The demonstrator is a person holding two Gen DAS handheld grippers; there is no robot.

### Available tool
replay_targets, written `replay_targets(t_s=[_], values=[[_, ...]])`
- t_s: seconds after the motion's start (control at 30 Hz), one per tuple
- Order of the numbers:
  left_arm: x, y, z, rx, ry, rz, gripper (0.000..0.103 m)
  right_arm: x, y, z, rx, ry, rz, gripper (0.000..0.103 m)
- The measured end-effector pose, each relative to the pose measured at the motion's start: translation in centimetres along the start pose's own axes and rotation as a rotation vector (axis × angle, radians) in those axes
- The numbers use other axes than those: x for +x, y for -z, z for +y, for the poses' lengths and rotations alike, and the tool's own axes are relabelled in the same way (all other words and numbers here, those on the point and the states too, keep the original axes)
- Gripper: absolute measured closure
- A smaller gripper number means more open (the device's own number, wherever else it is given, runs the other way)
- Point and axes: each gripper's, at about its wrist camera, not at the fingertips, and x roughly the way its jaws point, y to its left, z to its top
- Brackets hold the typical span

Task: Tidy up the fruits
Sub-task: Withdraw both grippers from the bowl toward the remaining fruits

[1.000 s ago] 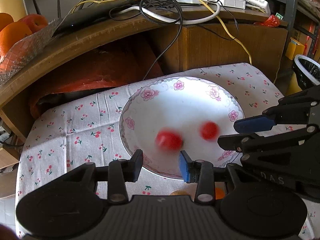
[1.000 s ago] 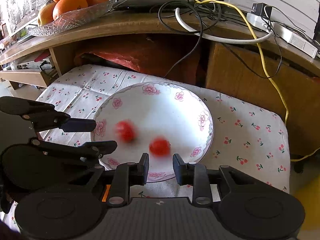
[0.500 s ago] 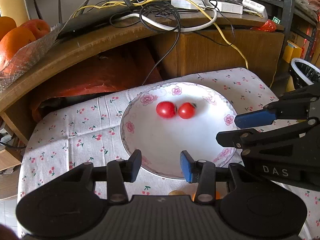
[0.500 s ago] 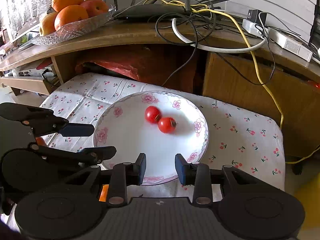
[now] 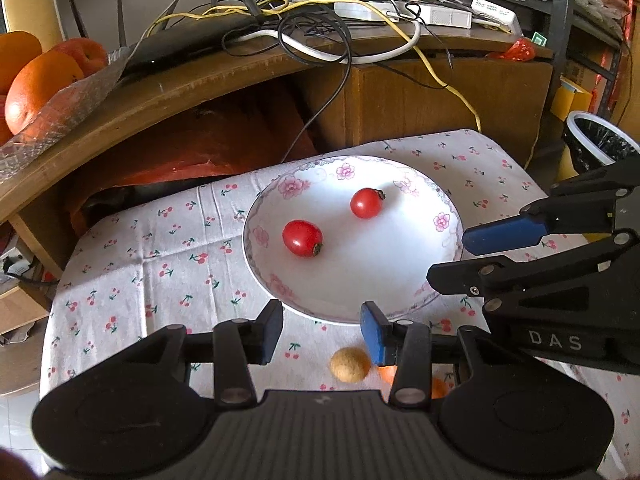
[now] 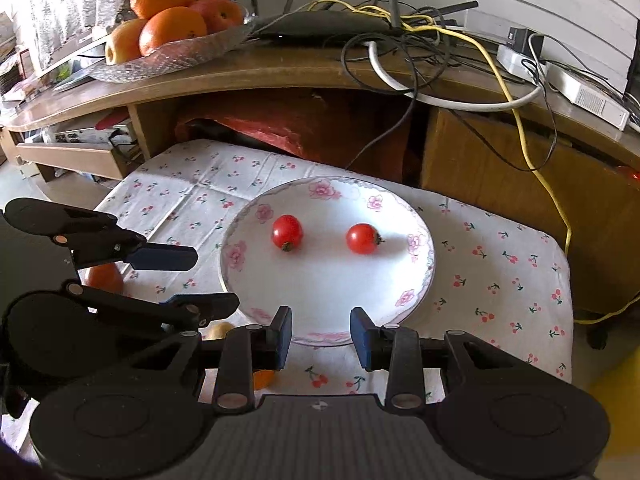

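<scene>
Two red cherry tomatoes, one left and one right, lie apart in a white floral plate on the cherry-print cloth. In the right wrist view the same tomatoes rest in the plate. My left gripper is open and empty over the plate's near rim. My right gripper is open and empty too. A small tan round fruit and orange fruits lie on the cloth near my left fingers. An orange fruit sits behind the left gripper.
A wooden shelf behind the table carries a router and tangled cables. A glass dish of oranges and apples stands on it at the left. A bin is beyond the table's right edge.
The two tomatoes rolled to the plate's far side, touched, then separated and came to rest apart. Both grippers drew back, so the plate looks smaller and loose fruits show on the cloth.
</scene>
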Motion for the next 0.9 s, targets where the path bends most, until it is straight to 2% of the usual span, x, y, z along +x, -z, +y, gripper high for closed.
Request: replay_targets(t_s=[0.37, 0.73, 0.9], values=[[-1.6, 1.1, 1.8, -0.019, -0.018, -0.017, 0.053, -0.7, 0.4, 1.9, -0.015, -0.054, 0.014, 0.073], [-2.2, 3.1, 5.7, -0.074, -0.07, 0.013, 0.053, -0.8, 1.0, 4.1, -0.049, -0.109, 0.054, 0.073], [-2.7, 3.7, 5.6, -0.073, -0.039, 0.029, 0.053, -0.5, 1.2, 4.7, -0.067, -0.117, 0.07, 0.073]])
